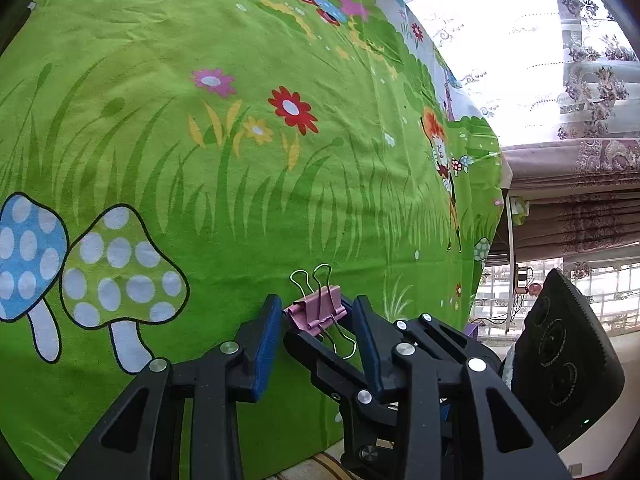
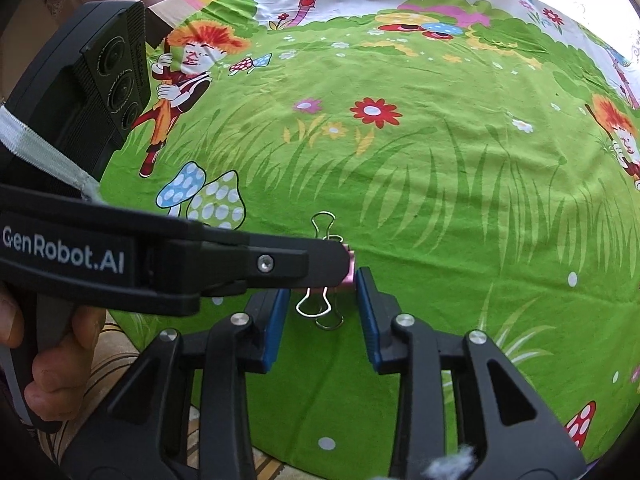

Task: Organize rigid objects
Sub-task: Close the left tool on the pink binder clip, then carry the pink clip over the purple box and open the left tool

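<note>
Left wrist view: the desk [image 1: 280, 420] has a green cloth [image 1: 240, 180] with flowers and mushrooms on it. A pink clip [image 1: 318, 312] lies on the cloth, close to the near edge of the desk. The left gripper [image 1: 316, 302] reaches down to it. Its blue pads [image 1: 266, 344] sit on the two ends of the clip, so the jaws look clenched on it. Thin wire loops stick out of the clip, some away from the jaws and some back toward them.

Right wrist view: the right gripper [image 2: 322, 284] comes at the same clip from the near edge. Its jaws are released. The wire loops lie between the pads, but the pads do not squeeze them. The left gripper crosses in from the left side, with a hand [image 2: 48, 360] around its grip, and its tip covers most of the pink part.

What could go wrong: the clip is small, hard and smooth, so it may pop out if the squeeze is off centre. The two grippers are very close, so they may bump and knock the clip loose. A wire loop may catch on a pad and twist the clip. A low pad may pinch the cloth and drag it. A loose clip this near the edge may fall off.
</note>
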### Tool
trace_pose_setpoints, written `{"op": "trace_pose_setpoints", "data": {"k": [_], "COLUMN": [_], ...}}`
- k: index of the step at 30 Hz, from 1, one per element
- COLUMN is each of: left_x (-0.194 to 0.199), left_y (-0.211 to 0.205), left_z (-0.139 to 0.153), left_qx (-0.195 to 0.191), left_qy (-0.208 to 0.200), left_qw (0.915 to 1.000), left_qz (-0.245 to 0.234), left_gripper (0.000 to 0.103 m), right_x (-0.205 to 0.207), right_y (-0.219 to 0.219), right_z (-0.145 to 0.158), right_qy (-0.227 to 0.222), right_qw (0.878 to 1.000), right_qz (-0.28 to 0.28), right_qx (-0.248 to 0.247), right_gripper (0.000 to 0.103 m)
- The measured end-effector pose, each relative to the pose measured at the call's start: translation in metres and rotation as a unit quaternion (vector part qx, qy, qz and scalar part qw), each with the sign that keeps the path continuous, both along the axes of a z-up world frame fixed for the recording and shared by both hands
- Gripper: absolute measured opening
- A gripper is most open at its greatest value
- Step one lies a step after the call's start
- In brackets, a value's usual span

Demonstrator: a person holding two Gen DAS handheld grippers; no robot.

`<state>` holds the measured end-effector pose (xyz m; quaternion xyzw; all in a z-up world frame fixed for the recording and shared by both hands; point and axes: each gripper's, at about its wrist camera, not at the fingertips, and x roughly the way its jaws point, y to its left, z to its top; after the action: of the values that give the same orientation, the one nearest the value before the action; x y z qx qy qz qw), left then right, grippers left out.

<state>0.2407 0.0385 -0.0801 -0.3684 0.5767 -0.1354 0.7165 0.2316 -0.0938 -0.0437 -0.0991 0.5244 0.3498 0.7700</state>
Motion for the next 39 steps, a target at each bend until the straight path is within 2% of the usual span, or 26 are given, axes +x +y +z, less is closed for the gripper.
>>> {"op": "trace_pose_setpoints", "data": {"k": [3, 10, 15, 24, 39], "left_x": [-0.003, -0.008, -0.009, -0.023, -0.055], "left_y": [0.002, 0.001, -0.004, -0.018, -0.097], "left_z": [-0.003, 0.007, 0.012, 0.035, 0.079], "left_qx": [-0.009, -0.034, -0.049, -0.061, -0.094], "left_qy": [0.004, -0.01, -0.016, -0.042, -0.088], "left_qw": [0.9999, 0.9994, 0.9987, 0.9972, 0.9891], "left_qz": [0.003, 0.003, 0.003, -0.009, -0.072], "left_gripper": [0.026, 0.026, 0.03, 0.028, 0.027], "right_x": [-0.001, -0.008, -0.016, -0.03, -0.082], "right_y": [-0.004, -0.013, -0.018, -0.034, -0.116], "right_z": [0.002, 0.016, 0.025, 0.046, 0.093], "right_qy": [0.004, -0.013, -0.019, -0.034, -0.077], "right_qw": [1.0, 1.0, 0.999, 0.999, 0.994], "right_qz": [-0.003, -0.005, -0.002, -0.01, -0.076], "right_qx": [0.008, 0.02, 0.032, 0.041, 0.03], "right_gripper": [0.037, 0.037, 0.037, 0.037, 0.037]}}
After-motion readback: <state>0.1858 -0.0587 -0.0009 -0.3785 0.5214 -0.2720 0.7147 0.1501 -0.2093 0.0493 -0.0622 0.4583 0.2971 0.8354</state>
